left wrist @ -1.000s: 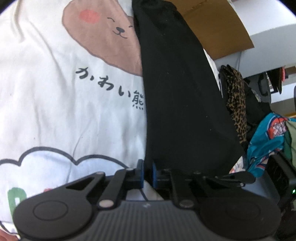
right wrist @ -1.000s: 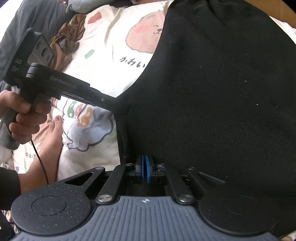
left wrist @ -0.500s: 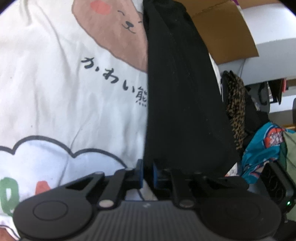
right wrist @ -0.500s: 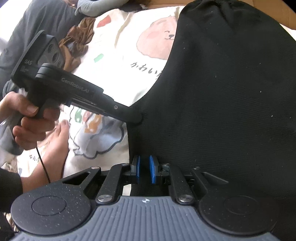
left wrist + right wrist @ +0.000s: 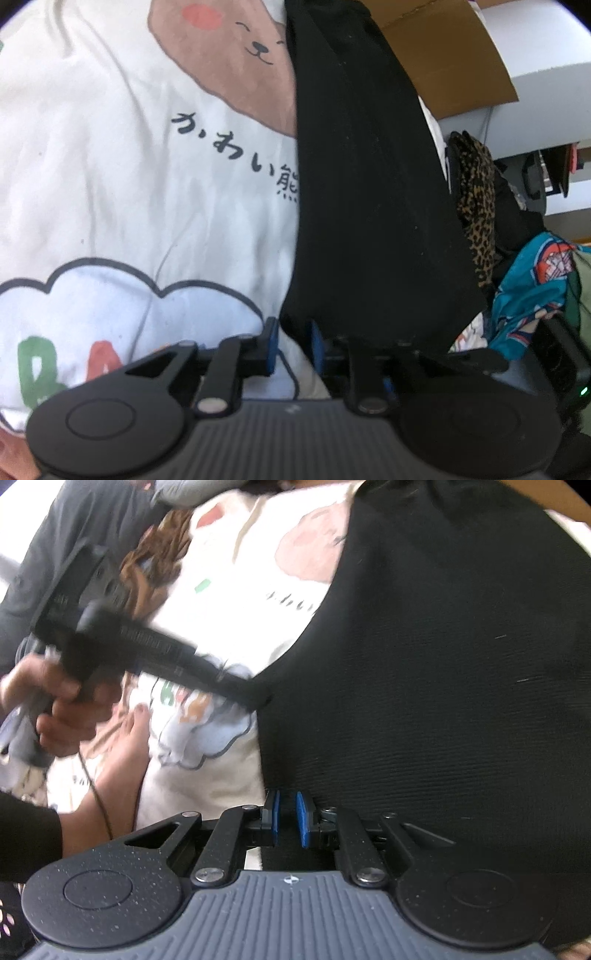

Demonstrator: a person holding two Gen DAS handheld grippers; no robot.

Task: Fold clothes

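Observation:
A black garment lies spread on a white sheet printed with a bear and clouds. My left gripper is open at the garment's near left corner; white sheet shows between its blue pads, and the cloth edge lies just beyond them. In the right wrist view the black garment fills the right half. My right gripper stands slightly open at its near edge, with dark cloth behind the gap. The left gripper, blurred and held by a hand, touches the garment's left edge.
Brown cardboard lies beyond the garment. A leopard-print cloth and a teal patterned garment are heaped at the right. Grey clothing, a brown cloth and a person's bare foot are on the left.
The right gripper went from shut to open at the garment's near edge. The left jaws spread wider and no longer pinch the corner. The left gripper is moving, blurred in the right view.

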